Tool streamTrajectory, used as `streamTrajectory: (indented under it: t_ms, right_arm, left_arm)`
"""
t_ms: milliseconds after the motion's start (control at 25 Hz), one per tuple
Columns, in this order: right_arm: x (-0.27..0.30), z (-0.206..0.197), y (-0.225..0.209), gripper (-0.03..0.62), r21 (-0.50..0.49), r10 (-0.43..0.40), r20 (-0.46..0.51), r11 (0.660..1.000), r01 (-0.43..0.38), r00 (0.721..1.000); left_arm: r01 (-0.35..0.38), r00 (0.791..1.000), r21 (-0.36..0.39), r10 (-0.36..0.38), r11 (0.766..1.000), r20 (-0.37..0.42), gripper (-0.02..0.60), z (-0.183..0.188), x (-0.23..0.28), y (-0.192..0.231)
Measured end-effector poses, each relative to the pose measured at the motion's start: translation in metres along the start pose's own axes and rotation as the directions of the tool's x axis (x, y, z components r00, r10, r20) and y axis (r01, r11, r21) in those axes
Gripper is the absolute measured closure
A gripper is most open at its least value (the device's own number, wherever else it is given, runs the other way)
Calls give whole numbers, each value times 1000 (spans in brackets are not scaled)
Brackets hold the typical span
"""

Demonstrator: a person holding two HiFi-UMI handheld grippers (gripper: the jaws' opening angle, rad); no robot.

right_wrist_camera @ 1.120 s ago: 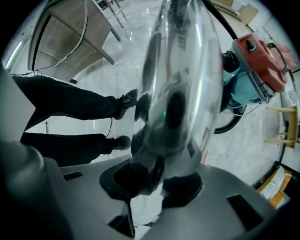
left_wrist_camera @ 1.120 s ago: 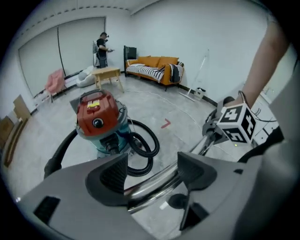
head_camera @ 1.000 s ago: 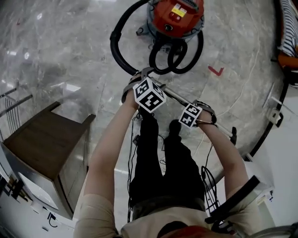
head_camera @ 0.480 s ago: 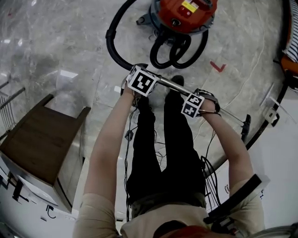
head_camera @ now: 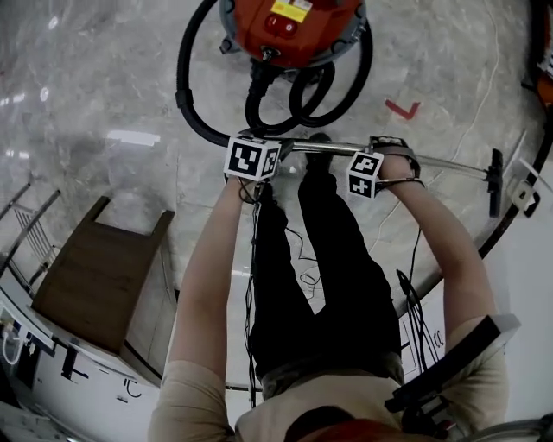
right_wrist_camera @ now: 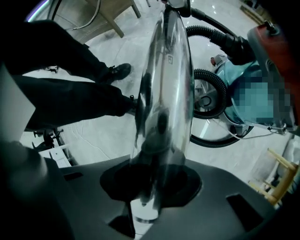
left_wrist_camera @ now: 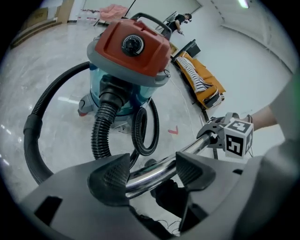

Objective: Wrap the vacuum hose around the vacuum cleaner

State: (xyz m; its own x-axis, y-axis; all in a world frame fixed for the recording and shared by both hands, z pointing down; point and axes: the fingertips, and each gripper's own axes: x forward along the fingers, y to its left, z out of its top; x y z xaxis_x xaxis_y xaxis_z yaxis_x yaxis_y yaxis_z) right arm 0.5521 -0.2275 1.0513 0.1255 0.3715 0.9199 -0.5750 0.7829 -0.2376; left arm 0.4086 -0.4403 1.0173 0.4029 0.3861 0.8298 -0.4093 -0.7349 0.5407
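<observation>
The left hand-held gripper (left_wrist_camera: 152, 174), its jaws just closed in, and the right hand-held gripper (right_wrist_camera: 150, 187) both clench the chrome wand (head_camera: 449, 161), seemingly firmly. The hose (head_camera: 184, 95) loops on the floor beside the vacuum cleaner (head_camera: 289, 26). Carry the wand round it slowly, avoiding kinks.

surface: grey marble floor (head_camera: 95, 78) | on it: vacuum cleaner (head_camera: 289, 26), black hose (head_camera: 185, 99), wooden table (head_camera: 99, 280), red mark (head_camera: 403, 109)

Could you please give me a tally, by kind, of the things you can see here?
Vacuum cleaner: 1
Hose: 1
Metal tube: 1
Floor nozzle: 1
Wooden stool: 1
Grippers: 2, left gripper (jaws have just been closing round the Metal tube) and right gripper
Total: 7
</observation>
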Motion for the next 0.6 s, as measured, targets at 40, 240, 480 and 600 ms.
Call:
streamTrajectory:
  t_ms: [40, 240, 480, 600]
  right_arm:
    - [3, -8, -9, 487, -23, -9, -5, 1000, 9, 1000]
    - [16, -27, -57, 488, -85, -53, -28, 995, 50, 998]
    - [35, -30, -103, 487, -156, -90, -68, 985, 78, 994]
    - [48, -28, -113, 487, -186, -91, -92, 980, 73, 992]
  left_arm:
    - [-2, 1000, -24, 2, 1000, 4, 268, 4, 5, -3]
    - [-35, 995, -53, 40, 998, 96, 268, 34, 20, 0]
    - [-3, 994, -131, 18, 991, 108, 268, 46, 49, 22]
    - [21, 997, -118, -12, 993, 77, 279, 45, 57, 25]
